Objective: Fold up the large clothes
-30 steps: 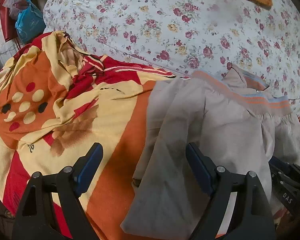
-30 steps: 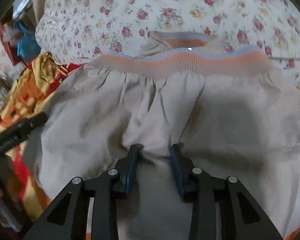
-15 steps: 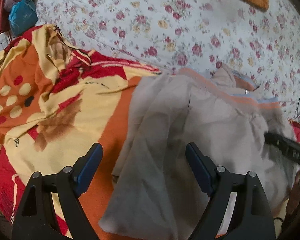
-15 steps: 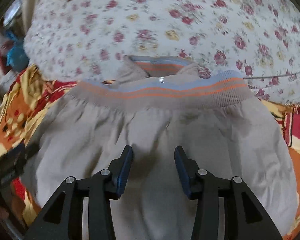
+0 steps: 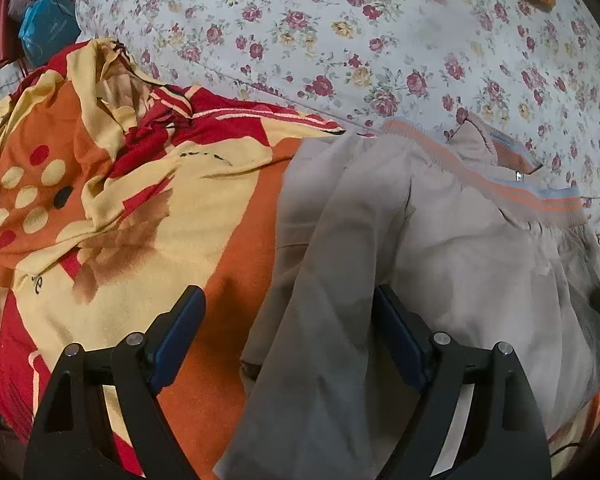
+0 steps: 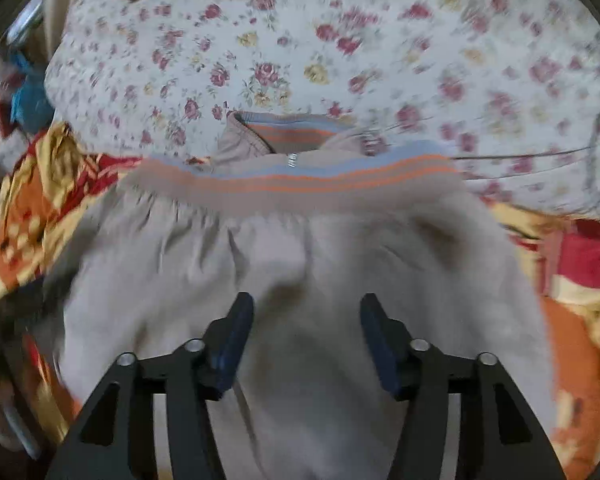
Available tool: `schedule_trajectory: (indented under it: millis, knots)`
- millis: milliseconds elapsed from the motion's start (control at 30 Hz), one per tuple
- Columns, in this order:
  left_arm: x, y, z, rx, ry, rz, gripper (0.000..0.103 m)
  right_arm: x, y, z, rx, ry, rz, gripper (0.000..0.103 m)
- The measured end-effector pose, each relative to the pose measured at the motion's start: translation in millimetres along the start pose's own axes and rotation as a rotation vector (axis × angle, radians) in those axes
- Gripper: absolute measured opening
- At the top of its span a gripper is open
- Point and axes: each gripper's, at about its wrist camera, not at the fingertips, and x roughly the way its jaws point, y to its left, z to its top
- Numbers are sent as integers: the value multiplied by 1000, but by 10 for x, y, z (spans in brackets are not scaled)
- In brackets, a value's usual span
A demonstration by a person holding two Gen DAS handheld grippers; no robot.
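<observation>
**Jacket flat on blanket, both tongs spread above it**

Jacket [image 6: 308, 264]: beige, with a ribbed band [image 6: 292, 184] striped orange and blue along its far edge. Lies spread on the blanket [image 5: 148, 208], a red, orange and yellow print. Collar [image 6: 288, 132] pokes out past the band onto the floral quilt [image 5: 340, 32], which fills the far side of both views. A small zip pull shows at mid-band.

Left tongs [image 5: 288, 332]: spread wide, nothing pinched. Left finger [image 5: 176, 336] stands over bare blanket, right finger [image 5: 400, 340] over the jacket; the jacket's left edge runs between them, with a long fold of fabric reaching to the near edge of the view.

Right tongs [image 6: 306, 336]: spread, jaws have just been opening. Beige fabric lies under and between the pads, not pressed by them. View is motion-blurred. Tongs sit over the jacket's middle, near side of the band.

Blue bag [image 5: 46, 32] at far left, beyond the blanket. A thin dark cable [image 6: 540, 156] crosses the quilt at far right.
</observation>
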Motion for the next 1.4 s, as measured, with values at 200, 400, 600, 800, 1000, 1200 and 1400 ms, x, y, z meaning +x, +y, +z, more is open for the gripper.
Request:
schedule_trajectory:
  millis: [200,400,600,800,1000,1200,1400]
  knots:
    - [-68,17,-19,6,-26,2,86,-370,-560,-323,37,-16,-142,61]
    - [-34,20,-53,11,-22,25,86,-245,-813,-569,86,19,-154,58]
    - [-25,25,-43,4,-21,21,86,-526,-509,-496,88,-68,-60,61]
    - [-19,13,-36,5,-17,21,86,-301,-299,-543,114,-60,83,61]
    - [-15,77,58,-12,-1,-28,85,-399,-389,-557,184,-86,156,62]
    - [103,341,159,-141,94,-195,86,-491,-245,-447,142,-61,261,68]
    - [273,336,138,-159,141,-207,86,-489,-9,-233,81,-61,305,72]
